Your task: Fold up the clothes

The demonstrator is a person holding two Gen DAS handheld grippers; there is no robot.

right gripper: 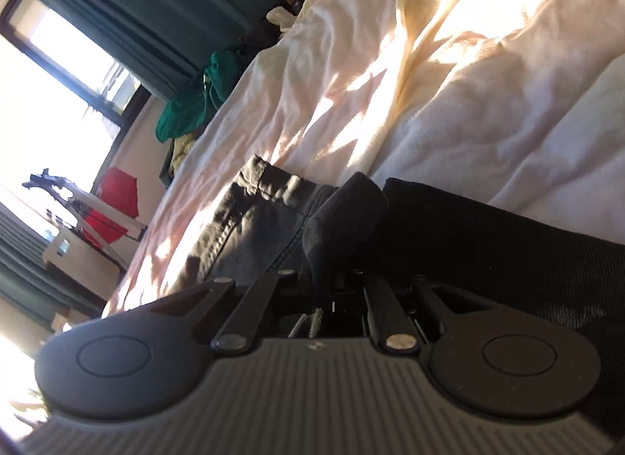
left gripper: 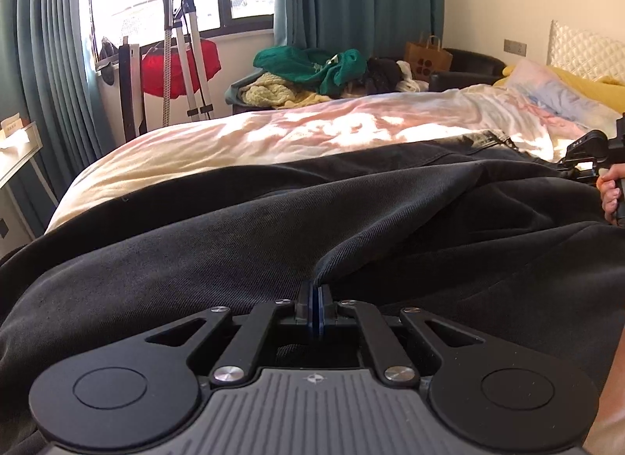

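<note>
A black denim garment (left gripper: 273, 220) lies spread across the near side of the bed. My left gripper (left gripper: 315, 291) is shut on a pinched fold of it, which rises into a ridge toward the right. In the right wrist view, rolled sideways, my right gripper (right gripper: 318, 279) is shut on a rolled edge of the same garment (right gripper: 265, 216), close to its stitched hem. The right gripper and the hand that holds it show at the far right edge of the left wrist view (left gripper: 593, 162), low over the garment.
The bed (left gripper: 273, 134) has a rumpled cream and pink sheet with sun patches. Pillows (left gripper: 547, 91) lie at the right. Beyond the bed, a pile of green and yellow clothes (left gripper: 308, 72), a paper bag (left gripper: 427, 54), a red item and stand by the window (left gripper: 179, 64).
</note>
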